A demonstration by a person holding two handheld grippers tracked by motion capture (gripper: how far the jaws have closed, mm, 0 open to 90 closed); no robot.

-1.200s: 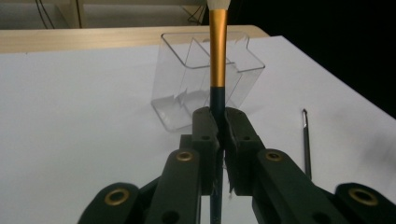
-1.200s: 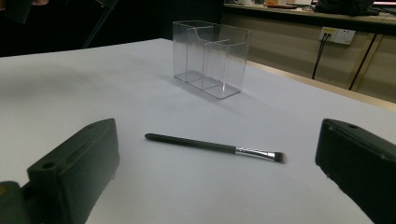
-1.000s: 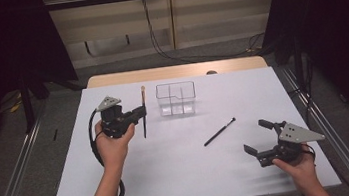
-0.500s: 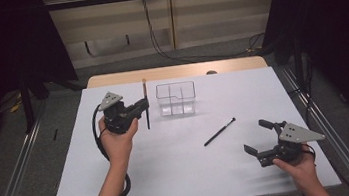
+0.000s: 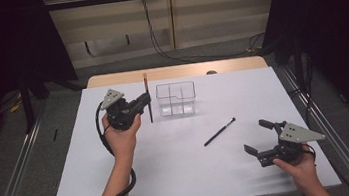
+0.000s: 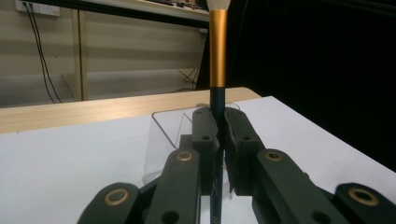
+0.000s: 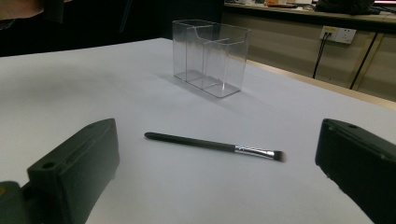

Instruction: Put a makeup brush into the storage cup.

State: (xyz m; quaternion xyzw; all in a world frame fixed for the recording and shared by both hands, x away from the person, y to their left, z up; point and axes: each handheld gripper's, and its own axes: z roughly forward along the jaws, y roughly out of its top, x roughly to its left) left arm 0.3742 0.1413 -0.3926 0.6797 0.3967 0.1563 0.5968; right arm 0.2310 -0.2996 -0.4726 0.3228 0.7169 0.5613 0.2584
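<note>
Left gripper (image 5: 144, 103) is raised, fingers clamping the brush (image 5: 148, 98) upright; right gripper (image 5: 260, 137) rests low, fingers wide apart, holding nothing.

Carried by the left gripper (image 5: 144, 101) closer to the clear organizer (image 5: 176, 98), now just beside its left wall; gold-banded brush (image 5: 147, 97) raised from tilted to upright.
</note>
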